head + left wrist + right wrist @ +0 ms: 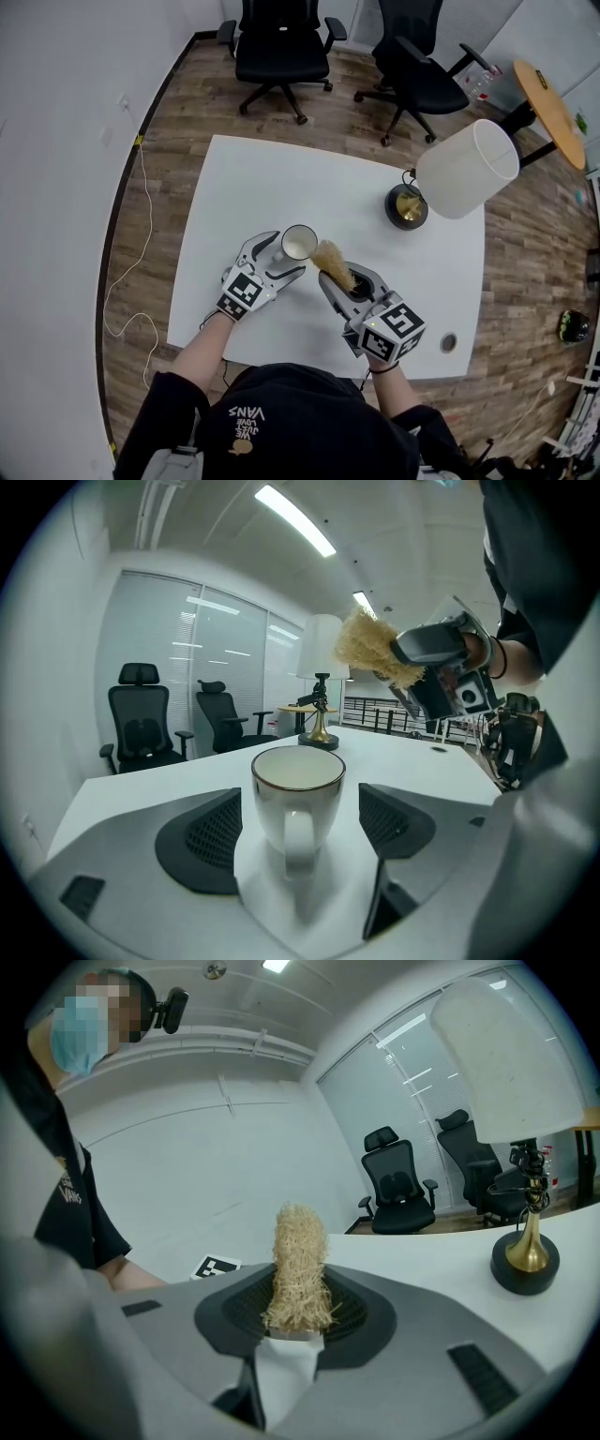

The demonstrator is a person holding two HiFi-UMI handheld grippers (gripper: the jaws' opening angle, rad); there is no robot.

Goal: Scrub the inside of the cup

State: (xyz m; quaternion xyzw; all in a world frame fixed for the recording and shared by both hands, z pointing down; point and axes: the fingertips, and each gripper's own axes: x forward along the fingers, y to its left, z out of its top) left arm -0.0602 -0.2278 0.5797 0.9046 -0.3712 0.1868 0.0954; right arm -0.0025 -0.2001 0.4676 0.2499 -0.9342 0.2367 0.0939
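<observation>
A white cup (299,242) with a thin dark rim stands upright on the white table (244,178). Its handle faces my left gripper (284,256). In the left gripper view the cup (297,799) sits between the two black pads (202,841), with a gap on each side, so this gripper is open around it. My right gripper (345,279) is shut on a straw-coloured fibre scrubber (332,262), held just right of the cup and above the table. In the right gripper view the scrubber (298,1274) sticks up from the closed jaws of the right gripper (298,1324).
A lamp with a white shade (467,169) and a brass-and-black base (407,208) stands at the table's far right. Two black office chairs (281,47) are beyond the table, and a round wooden table (548,98) is at the far right. A cable grommet (448,342) sits near the right front edge.
</observation>
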